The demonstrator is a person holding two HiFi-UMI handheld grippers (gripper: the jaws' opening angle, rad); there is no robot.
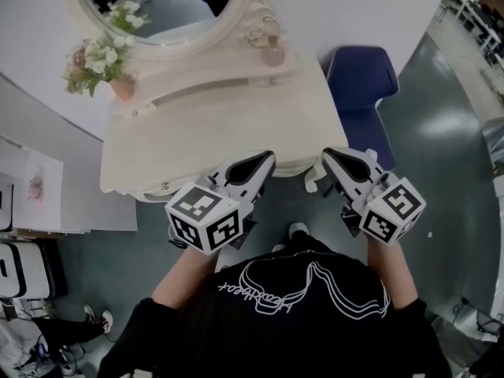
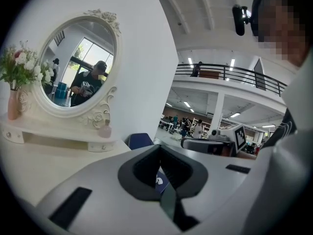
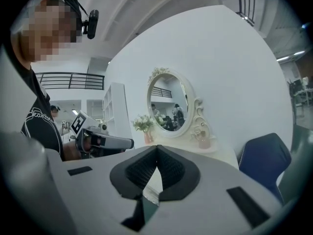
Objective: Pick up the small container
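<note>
The small container [image 1: 273, 53], a pale pink pot, stands on the cream dressing table [image 1: 220, 124] at the right foot of the oval mirror [image 1: 165, 10]. It also shows in the left gripper view as the small container [image 2: 104, 129] and in the right gripper view [image 3: 204, 142]. My left gripper [image 1: 266, 158] hangs over the table's front edge, jaws shut and empty. My right gripper [image 1: 329, 154] is level with it near the table's front right corner, also shut on nothing. Both are well short of the container.
A pink vase of white flowers [image 1: 102, 65] stands at the table's back left. A blue chair [image 1: 361, 85] sits right of the table. White shelving [image 1: 31, 191] stands on the left, and someone's legs and shoes [image 1: 79, 321] lie on the floor at lower left.
</note>
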